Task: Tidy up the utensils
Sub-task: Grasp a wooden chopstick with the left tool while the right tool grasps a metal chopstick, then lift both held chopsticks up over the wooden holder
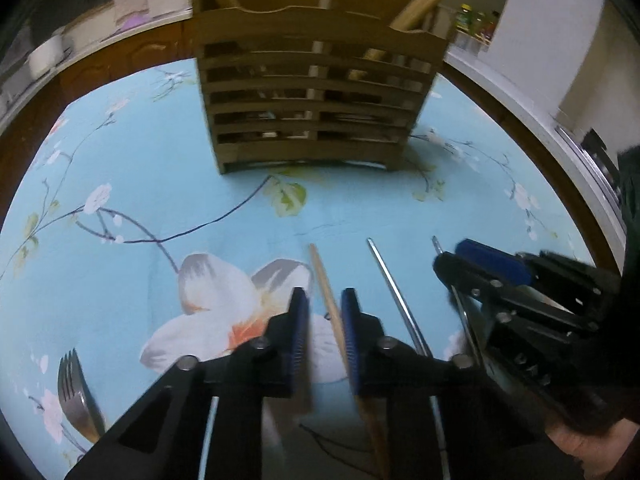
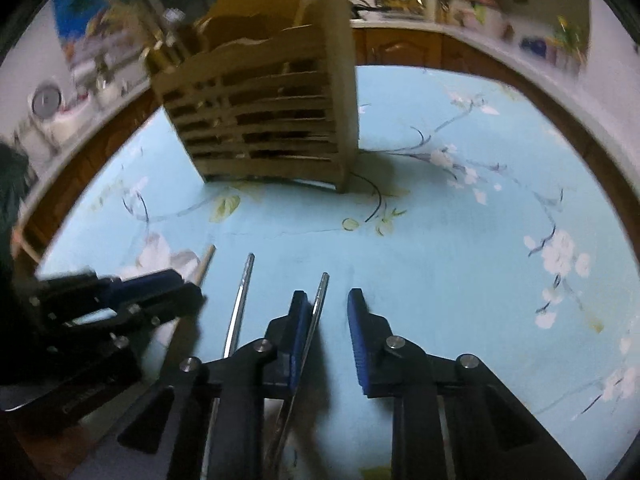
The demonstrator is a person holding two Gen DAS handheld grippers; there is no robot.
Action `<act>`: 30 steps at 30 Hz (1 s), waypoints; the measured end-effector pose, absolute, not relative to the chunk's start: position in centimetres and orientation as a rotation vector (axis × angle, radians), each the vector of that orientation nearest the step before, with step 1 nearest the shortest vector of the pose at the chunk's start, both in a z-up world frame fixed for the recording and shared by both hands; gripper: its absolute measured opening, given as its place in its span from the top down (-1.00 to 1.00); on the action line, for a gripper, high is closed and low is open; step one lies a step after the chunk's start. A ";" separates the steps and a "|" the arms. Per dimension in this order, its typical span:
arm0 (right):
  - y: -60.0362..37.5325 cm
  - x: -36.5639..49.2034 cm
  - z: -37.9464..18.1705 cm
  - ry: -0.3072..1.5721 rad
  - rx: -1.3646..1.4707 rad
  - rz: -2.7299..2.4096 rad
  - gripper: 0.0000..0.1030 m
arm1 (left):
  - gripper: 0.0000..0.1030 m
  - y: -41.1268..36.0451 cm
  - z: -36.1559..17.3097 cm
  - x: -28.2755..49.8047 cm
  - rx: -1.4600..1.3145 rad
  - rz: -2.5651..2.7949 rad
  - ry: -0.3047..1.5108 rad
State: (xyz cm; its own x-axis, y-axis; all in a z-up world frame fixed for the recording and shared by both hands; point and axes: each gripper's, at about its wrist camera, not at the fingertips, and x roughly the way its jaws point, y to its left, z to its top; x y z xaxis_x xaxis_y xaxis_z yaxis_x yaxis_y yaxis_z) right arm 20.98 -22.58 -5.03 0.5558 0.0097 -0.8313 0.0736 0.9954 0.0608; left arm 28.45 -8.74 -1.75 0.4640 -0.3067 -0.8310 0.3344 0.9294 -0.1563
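Left tongs (image 1: pixel 325 312): straddling wooden chopstick (image 1: pixel 326 292), jaws apart, not gripping. Right tongs (image 2: pixel 327 312): open, metal rod (image 2: pixel 318 312) lying against the left pad. Advice: centre each stick before closing. Wooden caddy (image 1: pixel 312 112) standing ahead on bench (image 1: pixel 160 152). Fork (image 1: pixel 74 396) showing in left view only.

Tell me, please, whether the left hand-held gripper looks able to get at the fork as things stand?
Probably yes, once it shifts left: the fork lies uncovered on the tablecloth, but the left hand-held gripper currently straddles a wooden chopstick.
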 end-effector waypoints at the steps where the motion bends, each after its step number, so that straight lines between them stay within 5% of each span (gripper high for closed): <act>1: -22.2 21.0 -5.1 0.981 0.056 -0.043 0.72 | 0.85 -9.0 -1.9 28.5 0.034 -0.403 1.014; 7: -22.6 20.7 -5.0 0.974 0.104 -0.019 0.92 | 0.90 -8.6 -1.8 28.3 0.017 -0.411 1.014; 30: -24.7 14.5 6.3 0.693 0.328 0.045 0.92 | 0.93 0.1 9.0 20.1 -0.185 -0.464 0.768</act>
State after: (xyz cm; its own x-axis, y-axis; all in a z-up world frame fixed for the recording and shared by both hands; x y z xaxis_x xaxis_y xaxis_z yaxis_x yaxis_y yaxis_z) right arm 14.50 -24.71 6.26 0.7706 0.1486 -0.6198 0.0680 0.9477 0.3118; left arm 20.14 0.09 8.95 0.6250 -0.4680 -0.6249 0.3356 0.8837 -0.3262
